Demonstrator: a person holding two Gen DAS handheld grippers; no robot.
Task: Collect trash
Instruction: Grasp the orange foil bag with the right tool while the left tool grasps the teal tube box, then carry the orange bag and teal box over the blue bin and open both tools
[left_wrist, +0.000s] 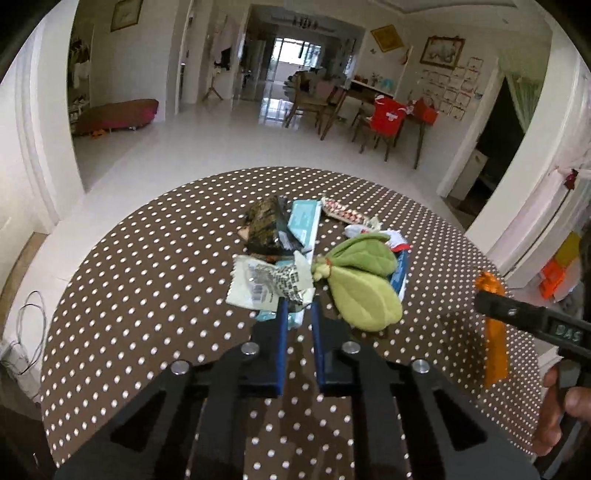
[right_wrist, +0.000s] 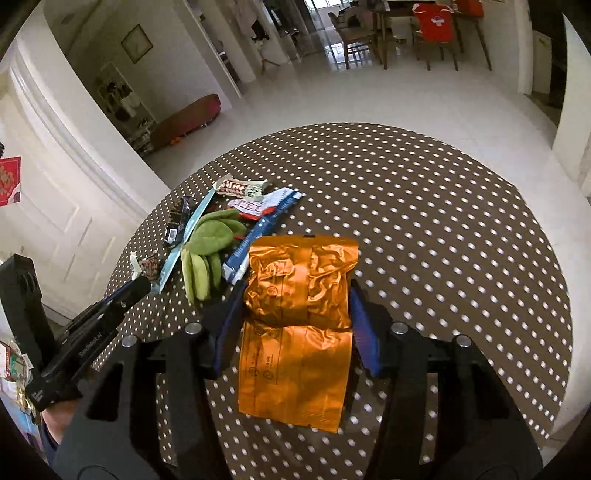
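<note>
Orange packet (right_wrist: 301, 325) in right claw (right_wrist: 297, 295) — left claw (left_wrist: 298, 310) grips wrapper (left_wrist: 266, 286).

— Where's the left gripper (left_wrist: 298, 308)?

— Held low and reaching forward, its two blue-padded fingers (left_wrist: 281, 332) narrowly apart and nearly parallel. Their tips are pinched on the edge of a crumpled white wrapper (left_wrist: 267, 286). From the right wrist view the same gripper (right_wrist: 138, 286) comes in from the left side, slanting up and inward.

— And the right gripper (right_wrist: 297, 295)?

— Spread wide, with an orange foil packet (right_wrist: 301, 317) caught between the blue pads – each pad pressing one side of it. In the left wrist view it (left_wrist: 491, 295) enters from the right edge, and the person's hand (left_wrist: 561, 410) is wrapped around its handle.
</note>
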